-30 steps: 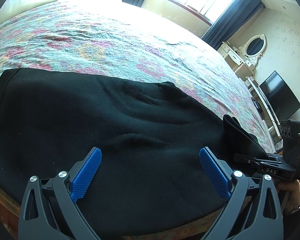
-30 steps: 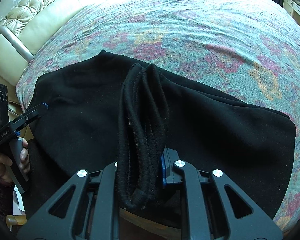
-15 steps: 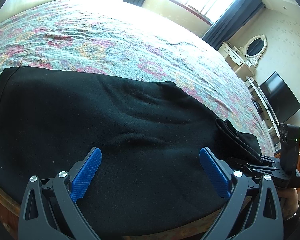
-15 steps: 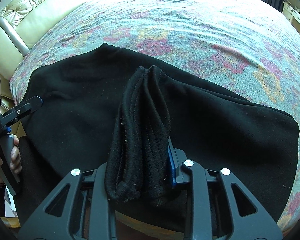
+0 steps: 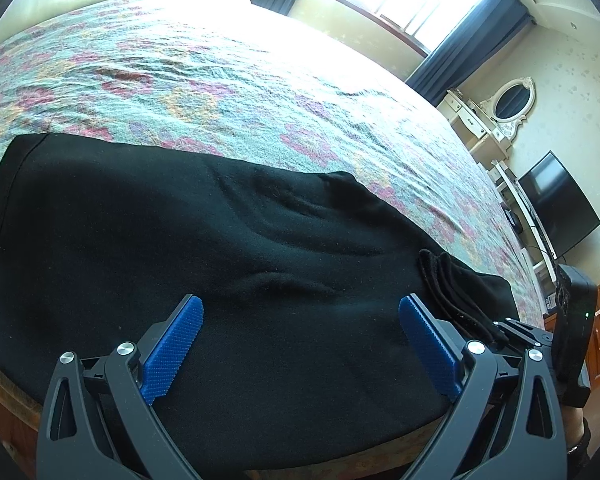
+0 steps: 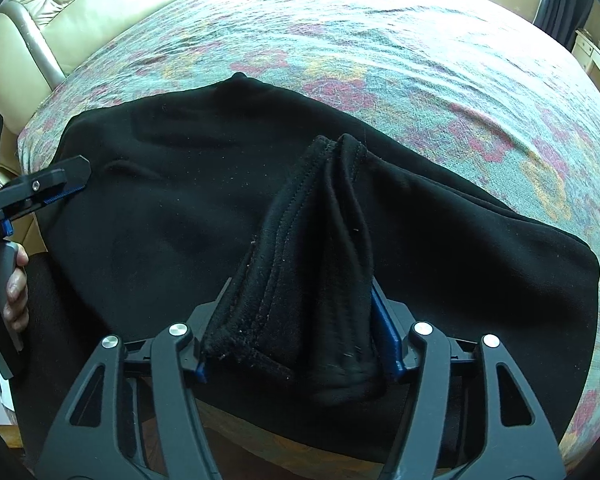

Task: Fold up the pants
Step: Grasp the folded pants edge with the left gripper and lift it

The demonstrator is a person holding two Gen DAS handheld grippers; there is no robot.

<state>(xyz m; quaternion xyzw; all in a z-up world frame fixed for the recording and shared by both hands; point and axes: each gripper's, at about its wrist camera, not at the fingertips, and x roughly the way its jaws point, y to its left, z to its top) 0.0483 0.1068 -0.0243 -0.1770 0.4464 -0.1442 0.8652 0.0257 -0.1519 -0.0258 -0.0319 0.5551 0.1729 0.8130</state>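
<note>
Pants: black fleece pants (image 5: 204, 248) lie spread flat across the near edge of the bed, filling the lower half of the left wrist view; low wrinkles run through the cloth near its middle.
Bunched edge: a thick fold of stitched hems (image 6: 312, 264) rises from the spread cloth and runs from about 12 o'clock down into the right gripper; pale lint specks its seams.
Right gripper: the right gripper (image 6: 296, 344) has its jaws clenched on that bunched fold, the blue pads (image 6: 386, 332) pressed against either side of the black cloth.
Left gripper: the left gripper (image 5: 300, 344) hovers over the near part of the pants with its jaws released and wide apart, the blue pads (image 5: 172, 350) with nothing between them; whether the tips touch the cloth cannot be told.
Left gripper from the other side: in the right wrist view it shows at 9 o'clock (image 6: 66, 188), at the left border of the pants, with a hand (image 6: 14, 284) wrapped round its grey handle.
Bed: a floral bedspread (image 5: 228, 92) in teal, pink and yellow covers the bed beyond the pants, toward 12 o'clock.
Headboard: a tufted cream headboard (image 6: 60, 12) stands at 10 o'clock in the right wrist view.
Room: at 2 to 3 o'clock in the left wrist view, an oval mirror (image 5: 512, 102) on a white dresser, a dark television (image 5: 556, 204), and navy curtains (image 5: 468, 44) beside a bright window.
</note>
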